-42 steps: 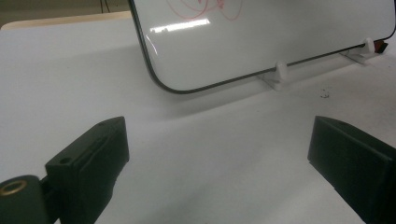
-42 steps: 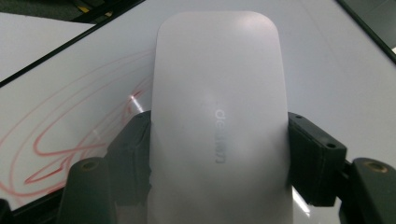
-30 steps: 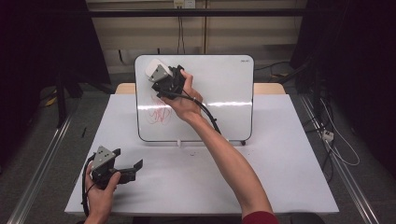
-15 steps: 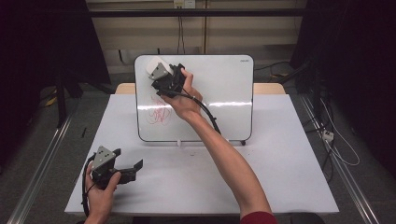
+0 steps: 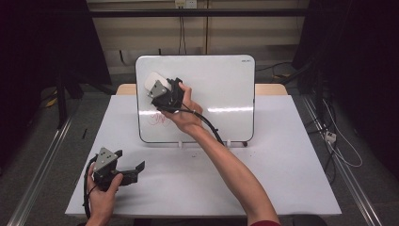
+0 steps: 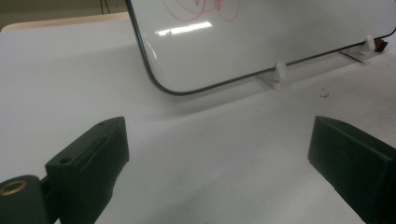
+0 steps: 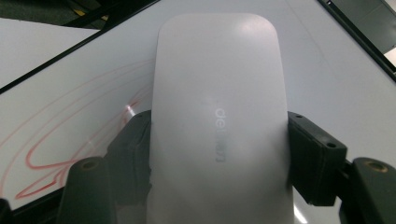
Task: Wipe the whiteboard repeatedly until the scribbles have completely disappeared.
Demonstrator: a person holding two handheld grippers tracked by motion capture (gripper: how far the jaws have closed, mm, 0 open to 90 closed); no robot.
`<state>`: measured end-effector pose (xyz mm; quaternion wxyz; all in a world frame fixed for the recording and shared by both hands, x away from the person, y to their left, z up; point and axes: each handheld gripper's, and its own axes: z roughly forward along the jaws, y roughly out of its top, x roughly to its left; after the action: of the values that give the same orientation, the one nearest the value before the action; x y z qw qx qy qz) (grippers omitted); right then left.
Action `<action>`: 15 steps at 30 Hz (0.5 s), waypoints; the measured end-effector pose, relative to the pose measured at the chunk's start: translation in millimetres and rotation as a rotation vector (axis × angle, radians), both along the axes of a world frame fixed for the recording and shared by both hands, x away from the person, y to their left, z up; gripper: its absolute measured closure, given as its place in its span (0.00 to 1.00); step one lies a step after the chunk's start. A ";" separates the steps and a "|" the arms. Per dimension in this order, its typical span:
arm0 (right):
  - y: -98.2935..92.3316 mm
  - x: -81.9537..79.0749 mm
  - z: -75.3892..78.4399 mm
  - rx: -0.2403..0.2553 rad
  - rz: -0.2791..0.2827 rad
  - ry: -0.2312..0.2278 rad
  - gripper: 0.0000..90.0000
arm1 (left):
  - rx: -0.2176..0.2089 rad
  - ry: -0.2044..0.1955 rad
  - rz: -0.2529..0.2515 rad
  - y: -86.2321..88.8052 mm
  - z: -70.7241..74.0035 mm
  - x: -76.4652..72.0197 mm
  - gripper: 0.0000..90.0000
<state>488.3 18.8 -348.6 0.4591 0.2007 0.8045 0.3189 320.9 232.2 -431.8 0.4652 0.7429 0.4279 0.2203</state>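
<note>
Right gripper view: right gripper squeezing white eraser against whiteboard, beside red scribble; left gripper wide, holding nothing.

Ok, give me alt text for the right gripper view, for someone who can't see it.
A smooth white rounded eraser block with faint grey lettering is clamped between the right gripper's two black jaws, reaching up the middle of the view. Behind it lies the glossy white whiteboard with its thin black rim, and looping red marker scribbles cross the board at the left.
</note>
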 end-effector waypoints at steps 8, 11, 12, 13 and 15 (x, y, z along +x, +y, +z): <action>1.2 -11.1 -11.9 -0.017 0.017 0.001 0.35 | -0.002 0.000 -0.001 -0.2 -0.3 0.0 0.06; 2.3 -15.5 -17.4 -0.018 0.021 0.003 0.35 | 0.006 0.001 0.000 -0.7 -0.2 -0.1 0.06; 2.4 -16.7 -18.8 -0.022 0.025 0.004 0.35 | 0.007 0.001 0.000 -0.7 -0.3 0.0 0.06; 3.0 -18.4 -20.6 -0.026 0.028 0.005 0.35 | 0.006 0.001 0.000 -0.8 -0.4 0.1 0.06; 3.5 -21.3 -23.6 -0.028 0.032 0.005 0.35 | 0.004 0.000 -0.002 -0.9 -0.8 0.4 0.06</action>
<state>467.0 22.3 -372.2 0.4545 0.1823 0.8132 0.3144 321.2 231.3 -432.5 0.4640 0.7443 0.4266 0.2207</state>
